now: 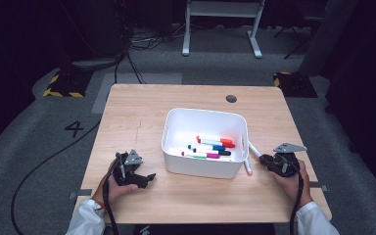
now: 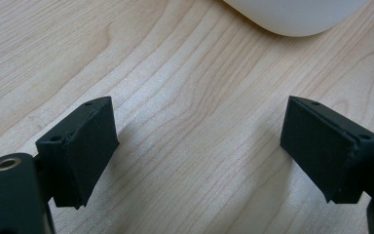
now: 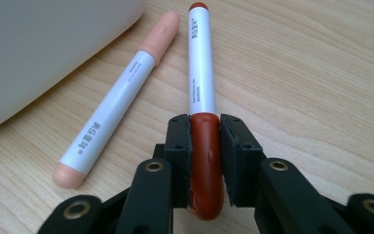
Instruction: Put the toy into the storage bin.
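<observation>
A: Surface?

B: Light wood tabletop [image 1: 142, 112], grain showing, small dark round cap [image 1: 231, 98] near the far edge. White bin [image 1: 174, 128] sitting right of centre, closer to the near edge, with several markers [image 1: 214, 147] lying inside.

A: Right gripper?

B: Right gripper [image 3: 205, 127] is clamping the red cap of a red marker [image 3: 202, 73], jaws pressing on both sides of it. Marker is lying on the tabletop just off the bin's right side, toward the right edge. A peach marker [image 3: 114, 100] is lying just beside it, between it and the bin wall, apart from the red one.

A: Left?

B: Left gripper [image 2: 199, 146] is sitting over bare wood near the near-left corner, jaws wide apart, nothing between them. Bin corner showing ahead of it.

A: Room?

B: Dark. Grey floor, a "4" [image 1: 74, 128] marked left of the table, black cables [image 1: 132, 63] running across, yellow-black striped blocks [image 1: 61, 84] on both sides, white frame legs [image 1: 254, 41] at the back.
</observation>
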